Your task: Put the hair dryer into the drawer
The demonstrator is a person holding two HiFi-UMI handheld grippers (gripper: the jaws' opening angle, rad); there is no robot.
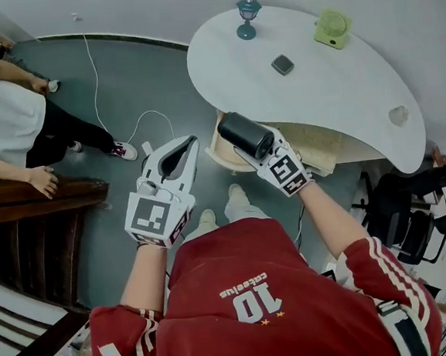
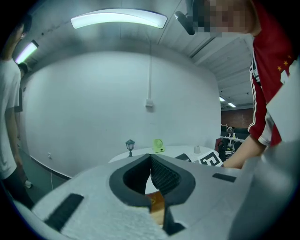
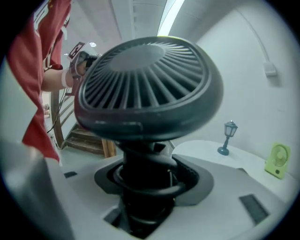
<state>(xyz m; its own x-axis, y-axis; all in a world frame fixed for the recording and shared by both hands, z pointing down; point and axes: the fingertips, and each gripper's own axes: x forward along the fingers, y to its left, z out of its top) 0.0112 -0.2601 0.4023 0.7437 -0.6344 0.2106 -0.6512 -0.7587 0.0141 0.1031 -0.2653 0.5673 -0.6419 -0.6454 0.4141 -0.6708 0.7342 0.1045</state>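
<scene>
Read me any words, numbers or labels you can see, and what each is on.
"10": on the person's red shirt, upside down in the head view.
Small word beside it: too blurred to read.
Left marker cube, right marker cube: square patterns, no text.

Two hand-held grippers appear, one left gripper [image 1: 192,142] and one right gripper [image 1: 254,157], along with one dark hair dryer [image 1: 244,135]. One curved white table [image 1: 340,93] carries four small things: one teal miniature street lamp [image 1: 248,17], one green desk fan [image 1: 332,29], one dark square object [image 1: 282,64] and one pale lump [image 1: 398,115] too small to identify. There is also one open drawer [image 1: 215,152], one white cable [image 1: 94,76] on the floor, one person in a red shirt [image 1: 249,303], and at least one bystander [image 1: 0,115] at the left edge.
</scene>
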